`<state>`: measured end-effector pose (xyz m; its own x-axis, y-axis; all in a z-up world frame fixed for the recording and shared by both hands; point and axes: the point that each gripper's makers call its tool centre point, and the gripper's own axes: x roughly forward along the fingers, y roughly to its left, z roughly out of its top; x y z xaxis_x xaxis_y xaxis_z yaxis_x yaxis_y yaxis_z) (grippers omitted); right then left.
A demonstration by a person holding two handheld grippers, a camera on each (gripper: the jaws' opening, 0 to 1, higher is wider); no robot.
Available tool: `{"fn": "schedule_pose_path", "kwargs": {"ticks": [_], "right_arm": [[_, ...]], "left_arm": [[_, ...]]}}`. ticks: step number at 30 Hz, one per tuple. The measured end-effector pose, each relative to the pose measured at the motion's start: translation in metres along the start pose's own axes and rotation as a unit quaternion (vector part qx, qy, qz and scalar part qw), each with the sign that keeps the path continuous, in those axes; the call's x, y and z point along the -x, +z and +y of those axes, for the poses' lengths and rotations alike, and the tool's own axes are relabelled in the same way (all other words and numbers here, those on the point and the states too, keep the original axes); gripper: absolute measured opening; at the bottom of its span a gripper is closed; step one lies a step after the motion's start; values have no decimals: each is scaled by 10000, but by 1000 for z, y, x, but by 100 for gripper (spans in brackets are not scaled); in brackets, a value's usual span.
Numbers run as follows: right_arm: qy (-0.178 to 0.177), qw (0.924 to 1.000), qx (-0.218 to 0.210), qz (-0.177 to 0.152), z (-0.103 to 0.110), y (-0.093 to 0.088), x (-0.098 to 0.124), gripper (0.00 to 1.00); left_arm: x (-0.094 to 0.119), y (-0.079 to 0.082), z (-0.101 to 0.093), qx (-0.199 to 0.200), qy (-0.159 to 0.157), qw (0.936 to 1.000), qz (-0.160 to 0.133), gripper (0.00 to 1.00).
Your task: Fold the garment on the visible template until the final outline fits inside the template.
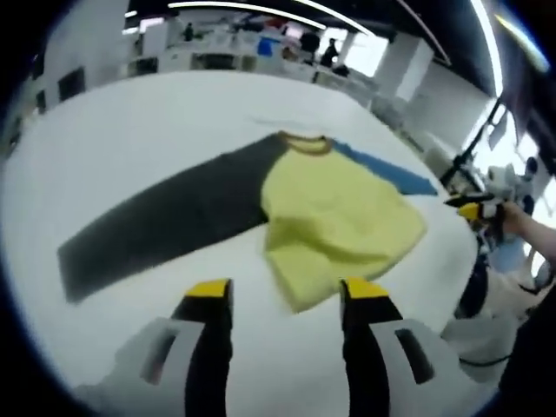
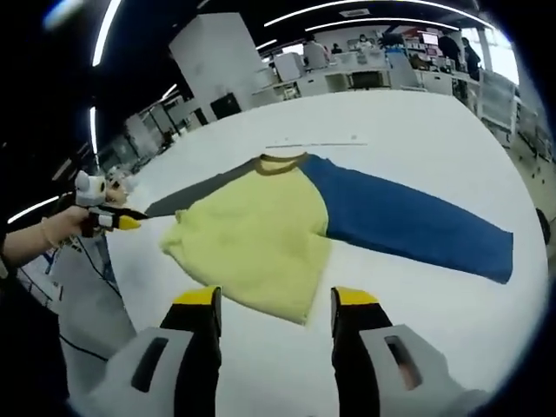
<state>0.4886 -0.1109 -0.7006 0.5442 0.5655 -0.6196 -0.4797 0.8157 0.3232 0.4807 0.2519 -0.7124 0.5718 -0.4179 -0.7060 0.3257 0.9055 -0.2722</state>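
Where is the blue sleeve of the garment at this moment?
In the right gripper view, the blue sleeve lies flat on the white table, stretching right from the yellow body; the dark grey sleeve extends the opposite way.

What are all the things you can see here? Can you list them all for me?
table: one, white, under the shirt.
shirt: one, yellow body, lying flat mid-table.
grey sleeve: one, dark grey, spread out straight.
blue sleeve: one, blue, spread out the other way.
desks: several, white, far behind the table.
left gripper: one, black with yellow tips, open, above the table.
right gripper: one, same colours, open.
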Motion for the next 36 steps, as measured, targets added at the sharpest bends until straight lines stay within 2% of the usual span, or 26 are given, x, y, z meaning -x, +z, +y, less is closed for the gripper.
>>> {"fn": "schedule_pose_path", "kwargs": {"ticks": [11,26,36], "right_arm": [[-44,9999,-12,133,-16,-1,-26,43],[-217,9994,-53,280,-47,1,-69,26],[-218,9990,-5,392,-54,0,-80,24]], "left_arm": [[-26,5,9,-68,125,9999,-9,39],[-57,13,12,-317,94,9994,-103,30],[-70,20,9,-713,10,9974,-117,25]]}}
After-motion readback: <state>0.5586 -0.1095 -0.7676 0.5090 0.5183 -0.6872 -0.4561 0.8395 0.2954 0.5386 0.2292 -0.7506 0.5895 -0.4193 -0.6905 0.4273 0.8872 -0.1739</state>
